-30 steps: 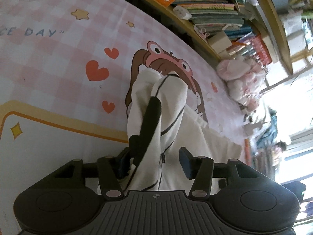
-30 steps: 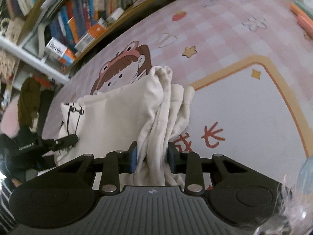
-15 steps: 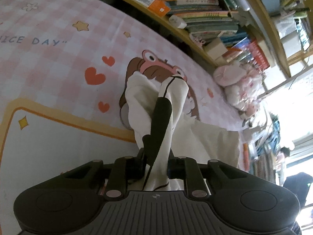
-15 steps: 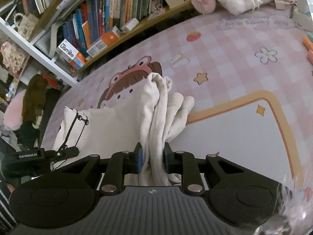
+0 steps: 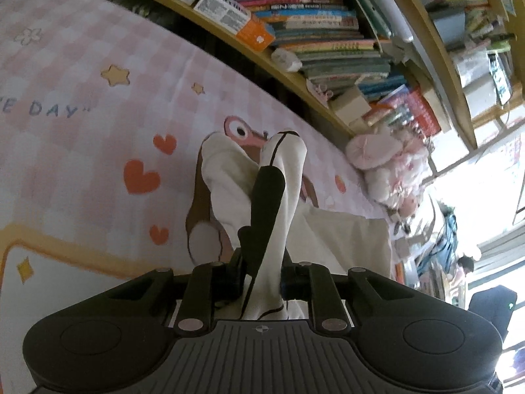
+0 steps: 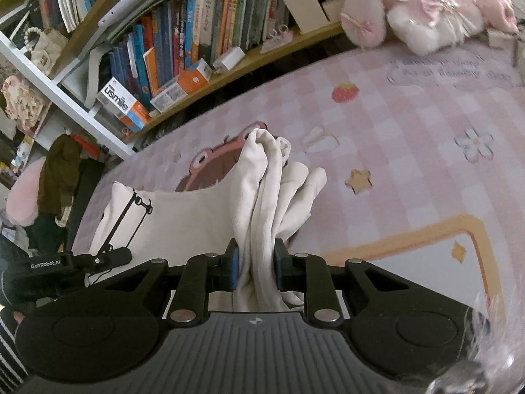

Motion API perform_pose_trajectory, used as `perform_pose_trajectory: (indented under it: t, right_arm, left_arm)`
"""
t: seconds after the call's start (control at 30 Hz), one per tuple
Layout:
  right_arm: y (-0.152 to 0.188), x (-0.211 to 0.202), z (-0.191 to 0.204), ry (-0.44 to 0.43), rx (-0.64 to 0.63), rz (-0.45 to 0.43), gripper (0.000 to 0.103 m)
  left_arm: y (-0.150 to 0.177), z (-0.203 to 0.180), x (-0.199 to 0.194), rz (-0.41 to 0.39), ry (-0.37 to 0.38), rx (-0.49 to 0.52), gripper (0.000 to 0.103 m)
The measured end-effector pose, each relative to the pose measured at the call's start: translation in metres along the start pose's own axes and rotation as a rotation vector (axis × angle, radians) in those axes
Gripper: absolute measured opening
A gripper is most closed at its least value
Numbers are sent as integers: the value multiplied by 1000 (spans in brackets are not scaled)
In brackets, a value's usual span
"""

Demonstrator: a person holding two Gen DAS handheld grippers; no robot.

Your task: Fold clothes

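A cream garment with black trim lies on a pink checked play mat. In the left wrist view my left gripper (image 5: 261, 279) is shut on a bunched end of the garment (image 5: 288, 177), where a black patch runs between the jaws. In the right wrist view my right gripper (image 6: 256, 267) is shut on another bunched, plain cream end of the garment (image 6: 262, 193). The cloth stretches between the two ends, lifted off the mat. The left gripper (image 6: 123, 256) shows at the far left of the right wrist view, holding the trimmed end.
The play mat (image 5: 82, 124) carries hearts, stars and a cartoon figure (image 6: 213, 161). A low bookshelf (image 6: 197, 49) full of books lines its far edge. Pink plush toys (image 6: 426, 10) sit at the mat's corner. A striped sleeve (image 6: 8, 354) shows at lower left.
Both grippers closed on the bunched cloth, the left from wide apart. Both then rose, lifting the garment ends and bringing more of the bookshelf into view.
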State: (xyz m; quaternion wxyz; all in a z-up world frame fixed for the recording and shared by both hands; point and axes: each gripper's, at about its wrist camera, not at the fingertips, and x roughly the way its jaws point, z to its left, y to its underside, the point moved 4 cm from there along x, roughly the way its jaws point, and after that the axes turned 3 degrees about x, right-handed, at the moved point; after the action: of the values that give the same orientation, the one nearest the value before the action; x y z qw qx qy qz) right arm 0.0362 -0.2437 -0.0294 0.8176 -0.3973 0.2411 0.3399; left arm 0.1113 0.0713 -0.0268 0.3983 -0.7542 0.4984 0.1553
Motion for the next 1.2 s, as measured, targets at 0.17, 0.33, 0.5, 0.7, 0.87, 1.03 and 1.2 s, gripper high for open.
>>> perform_pose_trajectory:
  t: [0.17, 0.33, 0.5, 0.7, 0.87, 1.03, 1.2]
  right_arm:
    - [-23, 17, 9, -6, -19, -25, 19]
    - [-52, 36, 19, -11, -46, -48, 18]
    - [-80, 55, 25, -12, -70, -68, 18]
    - [-103, 74, 33, -14, -109, -83, 18]
    - [-120, 92, 37, -3, -136, -97, 18]
    - [-132, 106, 39, -5, -145, -100, 18]
    - [-140, 116, 39, -6, -153, -96, 18]
  left_arm:
    - [-28, 3, 9, -37, 12, 6, 18]
    - [-54, 6, 19, -65, 14, 19, 18]
    - [-79, 11, 31, -89, 8, 23, 17]
    - [-102, 14, 41, -120, 4, 29, 17]
    - [-119, 21, 53, -137, 12, 5, 17]
    - [-130, 28, 60, -161, 8, -15, 17]
    - [-136, 32, 64, -174, 8, -23, 17]
